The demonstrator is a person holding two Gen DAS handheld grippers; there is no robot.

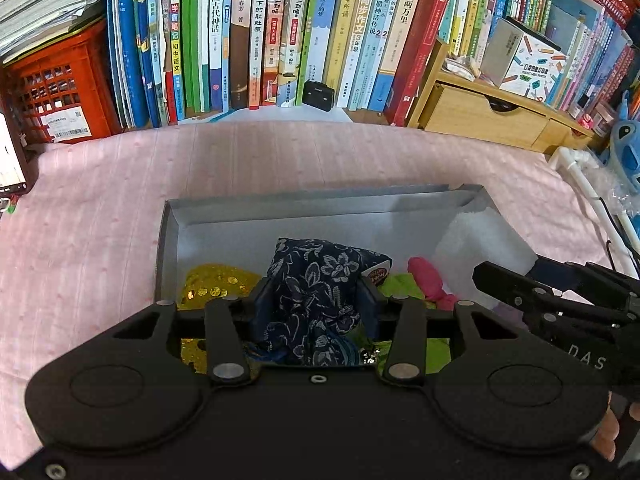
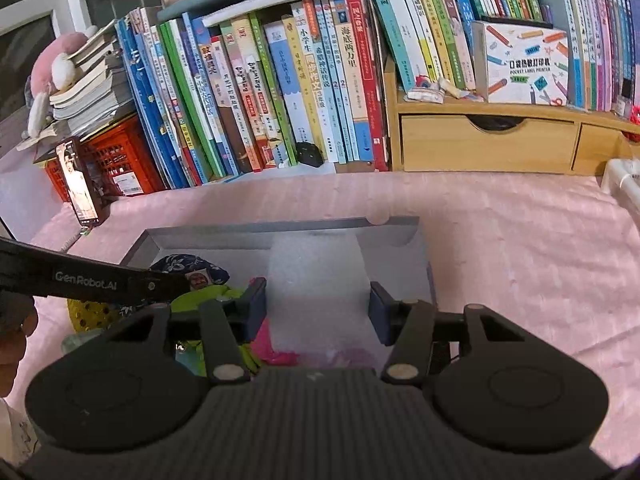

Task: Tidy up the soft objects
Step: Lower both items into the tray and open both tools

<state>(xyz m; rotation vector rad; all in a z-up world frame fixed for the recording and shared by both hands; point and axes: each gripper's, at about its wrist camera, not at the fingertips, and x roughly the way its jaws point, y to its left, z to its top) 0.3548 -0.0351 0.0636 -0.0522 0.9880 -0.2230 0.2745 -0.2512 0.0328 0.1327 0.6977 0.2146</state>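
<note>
A grey cardboard box lies open on the pink cloth. My left gripper is shut on a dark blue floral fabric pouch and holds it over the box. In the box lie a yellow sequinned item, a green cloth and a pink soft item. My right gripper is open and empty over the box's white foam, right of the pouch. The pink item lies under its left finger.
A row of upright books and a wooden drawer unit stand behind the box. A red crate sits at the back left, a phone leans on it. A blue plush toy and white pipe stand right.
</note>
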